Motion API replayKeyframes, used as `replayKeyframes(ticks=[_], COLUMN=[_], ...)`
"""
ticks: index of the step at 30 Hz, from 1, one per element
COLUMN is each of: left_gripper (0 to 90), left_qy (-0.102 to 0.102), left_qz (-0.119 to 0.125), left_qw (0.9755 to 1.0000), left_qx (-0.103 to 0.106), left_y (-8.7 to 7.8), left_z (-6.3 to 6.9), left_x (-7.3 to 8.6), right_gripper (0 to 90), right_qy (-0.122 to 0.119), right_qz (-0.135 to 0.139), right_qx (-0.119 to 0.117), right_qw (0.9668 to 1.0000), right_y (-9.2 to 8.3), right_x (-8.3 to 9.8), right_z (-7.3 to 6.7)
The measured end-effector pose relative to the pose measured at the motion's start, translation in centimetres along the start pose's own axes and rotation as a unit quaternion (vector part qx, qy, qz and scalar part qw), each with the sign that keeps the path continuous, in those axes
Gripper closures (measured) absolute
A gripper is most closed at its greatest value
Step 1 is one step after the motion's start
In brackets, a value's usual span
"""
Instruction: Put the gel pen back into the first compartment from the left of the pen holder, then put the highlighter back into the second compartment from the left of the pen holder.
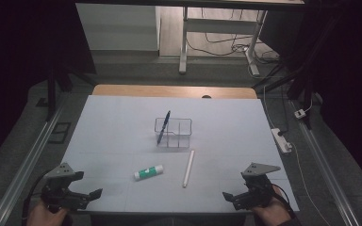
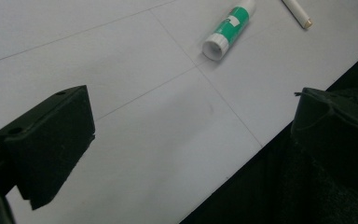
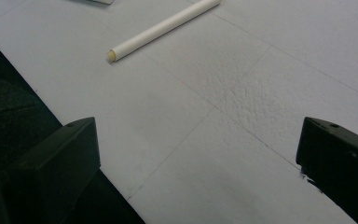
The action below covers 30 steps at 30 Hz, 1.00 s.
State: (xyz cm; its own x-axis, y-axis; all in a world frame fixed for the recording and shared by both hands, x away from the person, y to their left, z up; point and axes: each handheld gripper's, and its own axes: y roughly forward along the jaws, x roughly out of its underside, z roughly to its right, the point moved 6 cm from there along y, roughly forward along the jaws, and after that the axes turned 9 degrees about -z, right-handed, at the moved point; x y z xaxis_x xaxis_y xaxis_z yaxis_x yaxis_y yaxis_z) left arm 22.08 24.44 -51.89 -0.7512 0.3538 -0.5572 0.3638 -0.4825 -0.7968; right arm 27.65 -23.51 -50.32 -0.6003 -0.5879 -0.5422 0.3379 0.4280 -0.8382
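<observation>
A wire pen holder stands mid-table with a blue pen leaning in its left compartment. In front of it lie a green-and-white glue stick and a white pen, whose tip also shows in the left gripper view. My left gripper rests at the near left corner, open and holding nothing. At the near right, my right gripper is open too, jaws wide over bare table.
The white table top ends in a wooden strip at the back. A power strip and cables lie on the floor at the right. A desk frame stands beyond the table.
</observation>
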Motion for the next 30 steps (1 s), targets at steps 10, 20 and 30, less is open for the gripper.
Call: replayKeyframes(ticks=[10,20,30], left_gripper=[0.0,0.0,0.0], left_qy=[-0.002,-0.004,-0.002], left_qz=[-0.003,-0.003,-0.005], left_qw=[1.0000,1.0000,1.0000], left_qx=[0.002,0.005,0.005], left_y=[0.1,0.1,0.1], left_z=[-0.1,-0.1,-0.1], left_x=[0.0,0.0,0.0], right_gripper=[0.0,0.0,0.0], right_qy=[-0.012,-0.031,-0.053], right_qz=[0.001,0.022,0.008], right_qx=[0.003,-0.013,-0.044], right_qw=[0.9999,0.9992,0.9976], right_y=[-0.1,0.4,2.7], right_x=[-0.1,-1.7,-4.0], right_z=[-0.4,-1.6,-3.7])
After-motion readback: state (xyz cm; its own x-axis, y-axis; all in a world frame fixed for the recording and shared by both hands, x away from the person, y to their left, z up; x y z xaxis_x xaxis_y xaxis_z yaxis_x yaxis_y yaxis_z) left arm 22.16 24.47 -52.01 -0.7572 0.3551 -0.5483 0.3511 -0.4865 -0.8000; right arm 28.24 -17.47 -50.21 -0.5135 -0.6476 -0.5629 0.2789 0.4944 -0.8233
